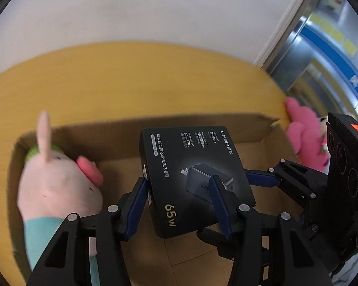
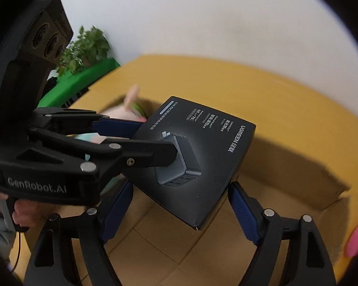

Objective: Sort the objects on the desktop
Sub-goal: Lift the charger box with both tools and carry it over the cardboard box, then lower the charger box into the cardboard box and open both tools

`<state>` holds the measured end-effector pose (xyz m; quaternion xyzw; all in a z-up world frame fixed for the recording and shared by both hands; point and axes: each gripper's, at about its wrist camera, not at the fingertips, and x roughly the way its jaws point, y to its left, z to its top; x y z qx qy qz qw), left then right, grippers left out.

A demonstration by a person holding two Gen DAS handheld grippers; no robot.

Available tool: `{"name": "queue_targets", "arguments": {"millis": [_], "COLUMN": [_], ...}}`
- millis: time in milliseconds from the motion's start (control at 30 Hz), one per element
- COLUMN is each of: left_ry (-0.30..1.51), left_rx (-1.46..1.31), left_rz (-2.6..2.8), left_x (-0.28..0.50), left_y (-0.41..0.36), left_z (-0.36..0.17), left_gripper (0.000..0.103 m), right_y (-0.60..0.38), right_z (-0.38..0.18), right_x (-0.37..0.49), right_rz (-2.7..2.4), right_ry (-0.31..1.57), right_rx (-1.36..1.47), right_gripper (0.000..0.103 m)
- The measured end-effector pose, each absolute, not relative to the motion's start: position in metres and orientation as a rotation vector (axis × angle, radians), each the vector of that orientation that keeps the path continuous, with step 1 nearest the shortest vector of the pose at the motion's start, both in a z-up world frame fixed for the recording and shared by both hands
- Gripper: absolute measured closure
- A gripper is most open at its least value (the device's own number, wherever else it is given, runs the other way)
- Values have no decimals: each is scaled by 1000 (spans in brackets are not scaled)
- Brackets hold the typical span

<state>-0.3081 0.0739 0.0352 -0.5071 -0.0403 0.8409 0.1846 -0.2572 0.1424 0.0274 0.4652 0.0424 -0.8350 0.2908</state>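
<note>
My left gripper [image 1: 179, 191] is shut on a black UGREEN 65W charger box [image 1: 193, 176], holding it tilted above the open cardboard box [image 1: 257, 128]. In the right wrist view the same charger box [image 2: 202, 147] hangs over the cardboard box [image 2: 298, 178], with the left gripper [image 2: 155, 140] clamped on its left edge. My right gripper [image 2: 181, 209] is open and empty just below and in front of the charger box. A pale pink plush rabbit [image 1: 57, 186] lies inside the cardboard box at the left.
The cardboard box stands on a yellow table [image 1: 131, 78] against a white wall. A bright pink plush toy [image 1: 305, 138] lies on the table right of the box. A potted plant [image 2: 88, 45] and a green surface [image 2: 83, 78] are at the far left.
</note>
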Motion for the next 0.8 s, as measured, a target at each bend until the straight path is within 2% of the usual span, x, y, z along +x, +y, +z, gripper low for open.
{"name": "queue_targets", "arguments": {"millis": [133, 367, 433, 467, 533, 600, 633, 800], "left_ry": [-9, 62, 76, 87, 105, 117, 114, 118], "left_rx": [-1532, -1490, -1401, -1349, -1234, -1126, -1078, -958], "left_rz": [2360, 2482, 2523, 2546, 2607, 2682, 2718, 2841], "left_x": [-313, -293, -271, -258, -222, -185, -164, -100], "left_y": [93, 82, 69, 59, 34, 11, -3, -29], "left_z": [11, 35, 59, 70, 91, 110, 117, 124], "left_gripper": [57, 56, 51, 45, 30, 9, 3, 0], "right_y": [148, 163, 167, 171, 181, 192, 198, 210], "right_z": [0, 7, 23, 32, 50, 71, 82, 99], "right_x": [-266, -259, -248, -237, -208, -168, -146, -76], "right_rz": [-2208, -2204, -2238, -2265, -2310, -2360, -2386, -2476], "right_ry": [31, 25, 70, 82, 98, 133, 148, 139], "right_rx": [1346, 1375, 1345, 1325, 1278, 1203, 1160, 1030], "right_gripper": [21, 20, 20, 21, 20, 20, 19, 16]}}
